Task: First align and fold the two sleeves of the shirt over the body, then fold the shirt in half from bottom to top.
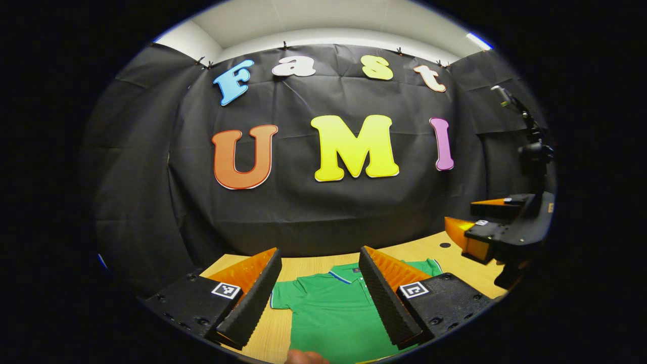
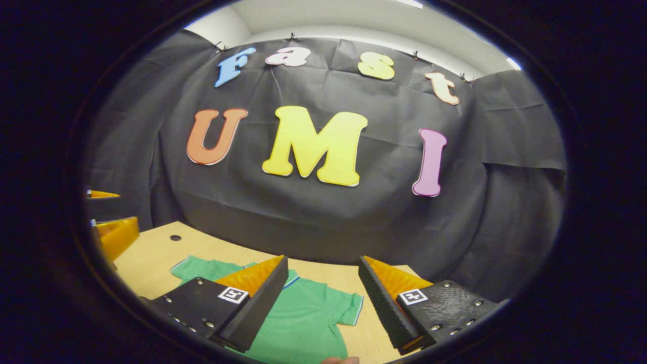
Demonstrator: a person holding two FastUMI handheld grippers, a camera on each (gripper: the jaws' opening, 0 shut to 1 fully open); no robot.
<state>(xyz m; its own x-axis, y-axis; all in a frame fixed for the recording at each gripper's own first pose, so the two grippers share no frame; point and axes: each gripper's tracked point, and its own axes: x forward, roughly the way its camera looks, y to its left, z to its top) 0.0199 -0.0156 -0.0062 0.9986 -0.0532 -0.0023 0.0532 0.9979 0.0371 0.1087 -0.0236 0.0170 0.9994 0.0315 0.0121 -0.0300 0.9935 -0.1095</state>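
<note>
Wooden desk (image 1: pixel 303 263) carries green shirt (image 1: pixel 333 313) flat, sleeves out. Left tool (image 1: pixel 318 298) & right tool (image 2: pixel 318 303) hang released above. Pinch each cuff edge, fold inward evenly.

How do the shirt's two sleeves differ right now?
In the right gripper view, the shirt lies flat on the table. One sleeve sits partly behind the right gripper, toward the left gripper; the other sleeve shows whole between open fingers. Both are spread, unfolded.
</note>
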